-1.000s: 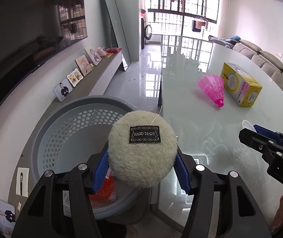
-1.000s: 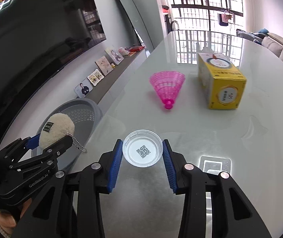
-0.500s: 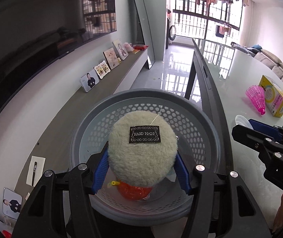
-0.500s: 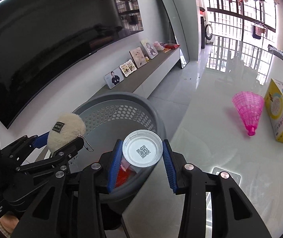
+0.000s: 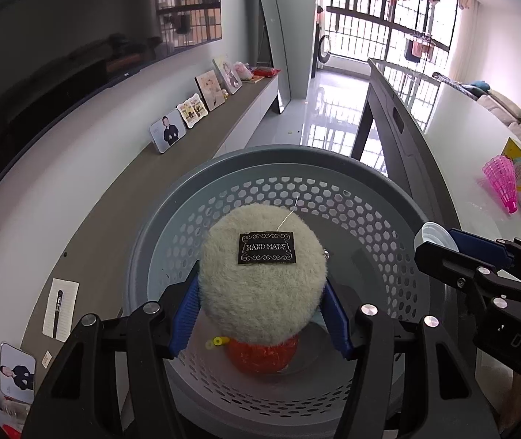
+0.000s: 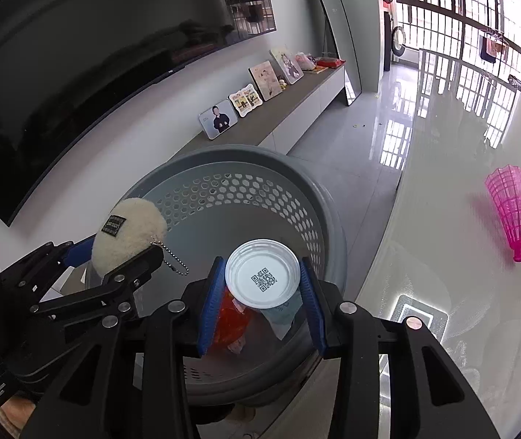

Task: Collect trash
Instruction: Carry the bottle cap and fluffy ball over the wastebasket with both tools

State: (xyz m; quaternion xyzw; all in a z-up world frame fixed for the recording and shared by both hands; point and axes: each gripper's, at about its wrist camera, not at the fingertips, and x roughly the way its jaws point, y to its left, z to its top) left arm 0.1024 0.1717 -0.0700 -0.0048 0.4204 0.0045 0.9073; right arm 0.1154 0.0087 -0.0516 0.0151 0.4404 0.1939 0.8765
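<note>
Trash comes in two bits here. One is a round fluffy cream pom-pom with a black "HAND MADE" label point(image 5: 264, 280), squeezed between the blue pads of the left tool point(image 5: 262, 314), which is about half open around it. The other is a white plastic lid with a square code point(image 6: 263, 273), pinched tight in the right tool point(image 6: 262, 292). Both hang over the round grey holey basket point(image 5: 381, 226), right below the tools. A red thing point(image 5: 260, 356) lies at the bottom. The lid sits near the basket's edge by the table point(image 6: 443, 256), so it could tip out. The pom-pom's bead chain point(image 6: 172, 259) could catch on a tool.
</note>
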